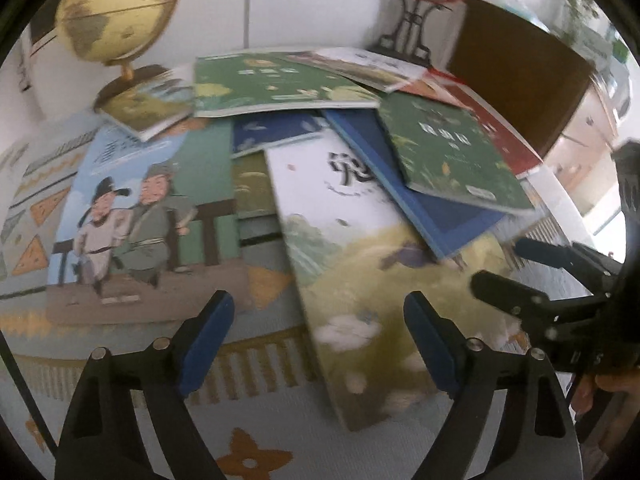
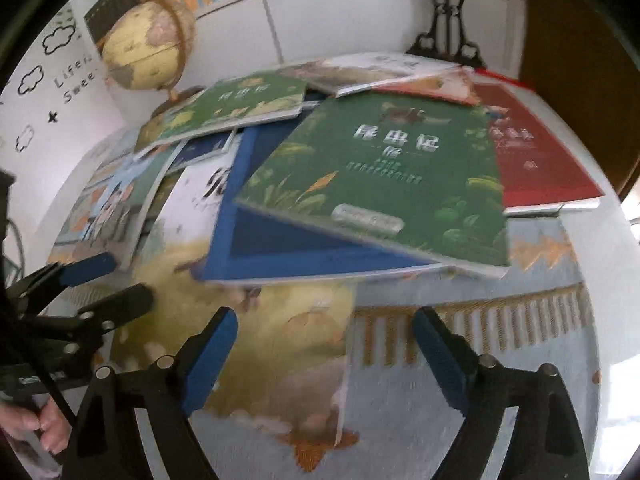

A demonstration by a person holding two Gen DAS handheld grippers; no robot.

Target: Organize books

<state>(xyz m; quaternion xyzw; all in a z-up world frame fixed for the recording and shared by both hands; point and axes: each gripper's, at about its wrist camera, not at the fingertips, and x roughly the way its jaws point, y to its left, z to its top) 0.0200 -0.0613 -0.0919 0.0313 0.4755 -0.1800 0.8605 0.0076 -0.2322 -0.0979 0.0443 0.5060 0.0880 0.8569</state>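
Several picture books lie in a loose, overlapping pile on a patterned rug. A white and yellow book point(image 1: 352, 264) point(image 2: 280, 320) lies nearest. A blue book point(image 1: 420, 208) point(image 2: 288, 240) overlaps it, and a green book point(image 1: 448, 152) point(image 2: 380, 176) lies on top of the blue one. A red book point(image 2: 540, 160) lies at the right, a cartoon-cover book point(image 1: 132, 216) at the left. My left gripper point(image 1: 320, 340) hangs open above the near edge of the white and yellow book. My right gripper point(image 2: 326, 344) is open over that book's near right corner. Neither grips anything.
A tan globe point(image 1: 116, 12) point(image 2: 148, 44) stands at the back left and a black ornament stand point(image 1: 412, 28) at the back right, both before a white cabinet point(image 2: 340, 12). A brown panel point(image 1: 516, 72) rises at the right. Bare rug point(image 1: 248, 420) lies nearest. A hand point(image 2: 40, 424) holds the left gripper.
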